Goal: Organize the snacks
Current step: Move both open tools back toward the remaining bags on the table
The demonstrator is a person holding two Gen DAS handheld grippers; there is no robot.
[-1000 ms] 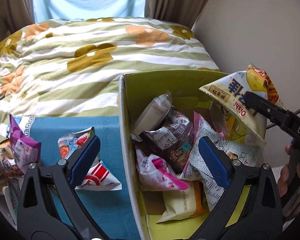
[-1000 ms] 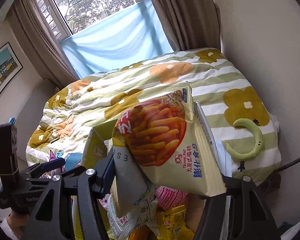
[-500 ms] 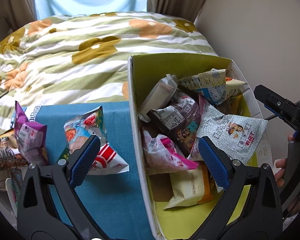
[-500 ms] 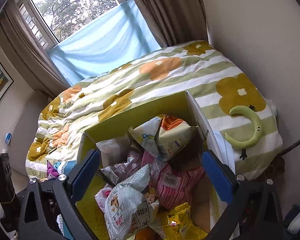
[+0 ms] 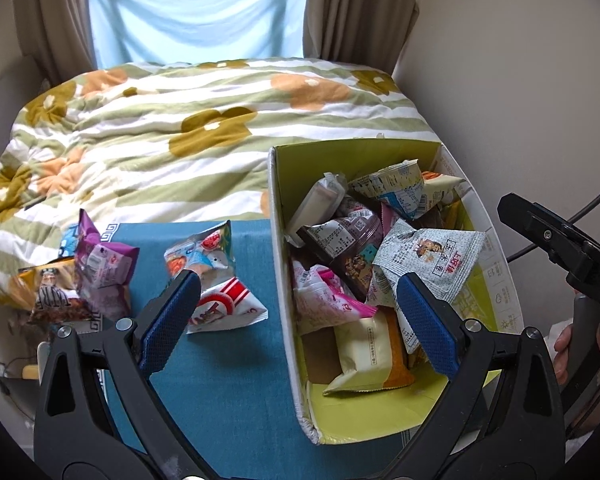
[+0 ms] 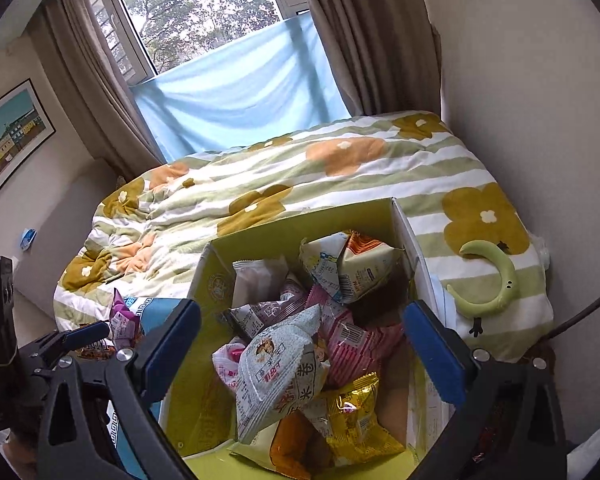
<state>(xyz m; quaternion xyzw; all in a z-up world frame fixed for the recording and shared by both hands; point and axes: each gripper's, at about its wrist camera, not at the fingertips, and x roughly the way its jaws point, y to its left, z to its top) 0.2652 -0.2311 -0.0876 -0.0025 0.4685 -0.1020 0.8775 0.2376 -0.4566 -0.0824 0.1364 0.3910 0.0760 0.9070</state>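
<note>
Currently: your left tongs (image 5: 296, 316) and right tongs (image 6: 302, 346) gape wide, empty. Snack packets (image 5: 380, 256) heaped in green box (image 5: 278, 200); four loose packets (image 5: 204, 256) on blue cloth (image 5: 220, 380), presumably awaiting boxing.

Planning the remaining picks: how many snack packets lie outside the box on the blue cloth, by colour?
Purple packet: 1
Orange-brown packet: 1
Pale blue packet: 1
Red-and-white packet: 1
Total: 4 clearly visible
</note>
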